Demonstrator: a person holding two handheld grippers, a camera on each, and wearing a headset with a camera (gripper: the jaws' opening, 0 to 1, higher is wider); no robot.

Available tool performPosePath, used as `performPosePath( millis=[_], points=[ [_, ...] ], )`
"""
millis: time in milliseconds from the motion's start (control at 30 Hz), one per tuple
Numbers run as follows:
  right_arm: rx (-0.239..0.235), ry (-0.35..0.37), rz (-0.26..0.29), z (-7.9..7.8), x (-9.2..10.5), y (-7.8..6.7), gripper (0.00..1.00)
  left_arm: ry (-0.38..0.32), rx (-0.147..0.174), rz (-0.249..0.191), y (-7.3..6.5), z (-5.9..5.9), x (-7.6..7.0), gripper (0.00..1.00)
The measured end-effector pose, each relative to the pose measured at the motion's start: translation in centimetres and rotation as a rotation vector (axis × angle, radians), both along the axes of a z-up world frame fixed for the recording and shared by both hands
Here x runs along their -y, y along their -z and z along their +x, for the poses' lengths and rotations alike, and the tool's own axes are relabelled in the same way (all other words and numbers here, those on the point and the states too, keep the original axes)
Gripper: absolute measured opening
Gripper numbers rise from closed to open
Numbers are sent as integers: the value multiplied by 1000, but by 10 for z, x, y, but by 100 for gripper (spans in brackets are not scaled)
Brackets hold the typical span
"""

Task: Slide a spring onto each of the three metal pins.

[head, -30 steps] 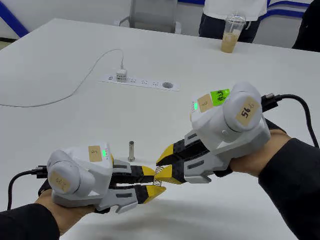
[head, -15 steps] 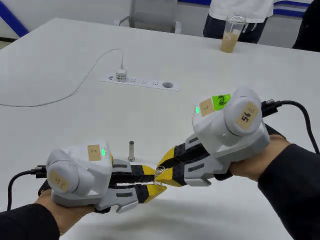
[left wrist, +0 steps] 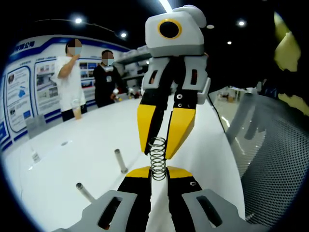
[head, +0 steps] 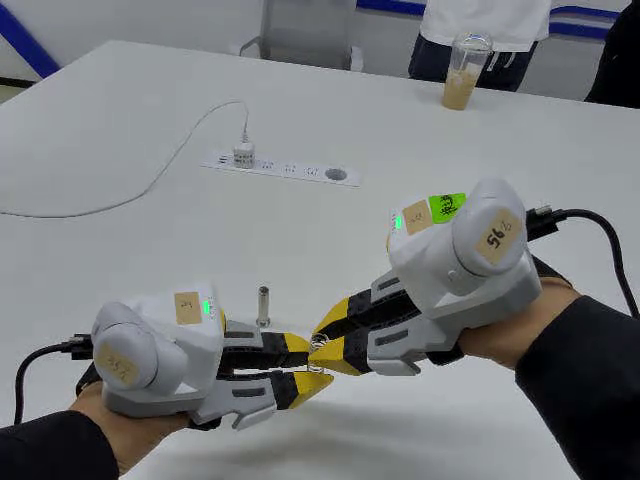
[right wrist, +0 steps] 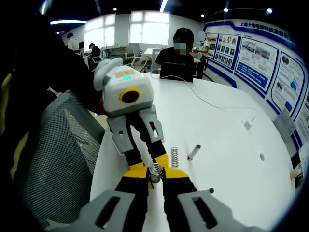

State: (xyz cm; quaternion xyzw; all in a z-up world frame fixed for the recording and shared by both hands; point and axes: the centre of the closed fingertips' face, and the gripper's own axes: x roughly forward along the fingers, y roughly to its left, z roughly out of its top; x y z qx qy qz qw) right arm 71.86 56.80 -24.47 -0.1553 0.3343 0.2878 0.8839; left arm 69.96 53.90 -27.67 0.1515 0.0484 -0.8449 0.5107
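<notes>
1. Left gripper (head: 308, 362) is low over the table (head: 150, 120), by its near edge. Its jaws are closed on one end of the spring (left wrist: 157, 157).
2. Right gripper (head: 322, 346) faces it tip to tip, jaws pinched on the spring's other end. The right gripper view looks straight down the coil's bore.
3. The spring is held off the table between the two sets of yellow tips. Cannot tell if a pin sits inside the coil.
4. Pin (head: 263, 304) stands upright just beyond the left gripper, bare. Second pin (left wrist: 85, 191) is also bare; its tilt is unclear in the fisheye. Spare spring (right wrist: 175, 157) stands on end near the pins, on none of them.
5. Handling, my read: the spring is light, thin wire and soft. It squashes or kinks under a hard pinch, can flick out of the jaws, and rolls if dropped.
6. Best hold is probably across a few coils at one end, light squeeze, leaving the bore and the far end free for the pin.
7. The pin looks stiff, smooth and narrow-based, so likely easy to knock over. Come straight down on it, or steady it low.
8. Progress, judged: no pin seen wearing a spring. This looks like a regrip or handover between the grippers.
9. Power strip (head: 285, 168) is mid-table and the cup (head: 465, 72) is at the far edge, both well apart from the work.
</notes>
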Motion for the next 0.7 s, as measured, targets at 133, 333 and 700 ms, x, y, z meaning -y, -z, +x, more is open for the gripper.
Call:
performPosePath(
  millis=[133, 333, 700],
  points=[
    [2, 6, -1, 1, 2, -1, 12, -9, -3, -3, -2, 2, 0, 16],
    [6, 15, -2, 1, 5, -3, 12, -25, -8, 0, -2, 5, -1, 20],
    [28, 60, -1, 3, 21, -10, 12, -63, -23, 8, -2, 13, -4, 28]
  ],
)
